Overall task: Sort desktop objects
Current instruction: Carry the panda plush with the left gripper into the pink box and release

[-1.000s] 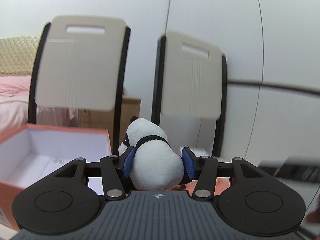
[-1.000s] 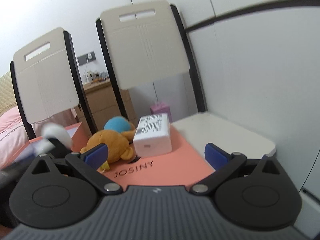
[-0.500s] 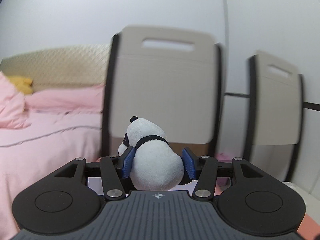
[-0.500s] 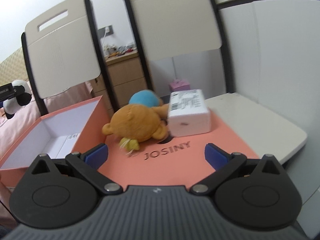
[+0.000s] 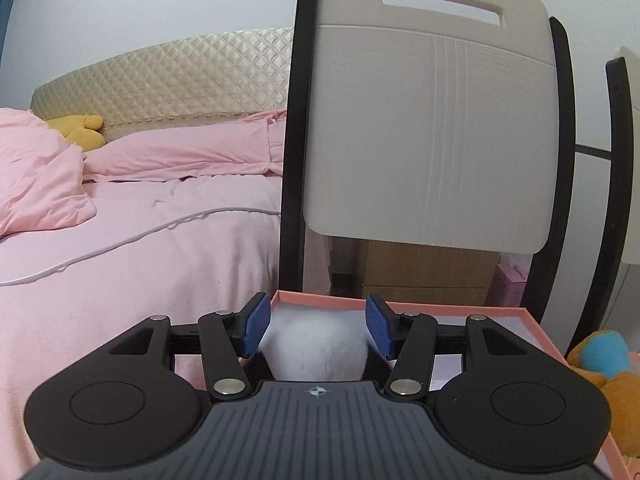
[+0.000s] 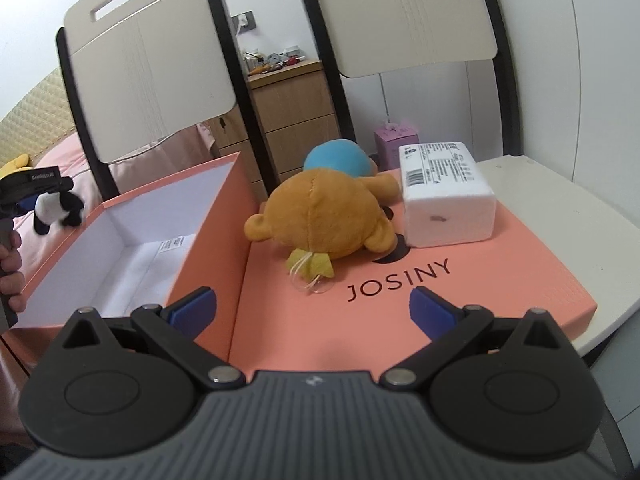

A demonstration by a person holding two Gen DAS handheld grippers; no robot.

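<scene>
A small black and white panda plush [image 5: 316,348] sits low and blurred between the blue pads of my left gripper [image 5: 318,328], whose jaws are opening and no longer squeeze it. The right wrist view shows the panda [image 6: 48,210] hanging at the left gripper [image 6: 28,196], over the far left rim of the open pink box [image 6: 208,216]. My right gripper [image 6: 312,308] is open and empty, above the pink lid [image 6: 500,272]. On that lid lie an orange plush [image 6: 320,216], a blue plush [image 6: 336,156] and a white labelled box [image 6: 444,200].
Two beige chair backs [image 6: 152,68] stand behind the box and lid. A bed with pink bedding [image 5: 140,240] lies to the left. A wooden drawer unit [image 6: 296,120] and a small pink carton [image 6: 396,144] sit behind the white table [image 6: 560,208]. A hand [image 6: 10,264] shows at the left edge.
My left gripper swung left over the box's rim, its jaws widened and the panda slid lower between them. My right gripper tilted down and came nearer the lid and the orange plush.
</scene>
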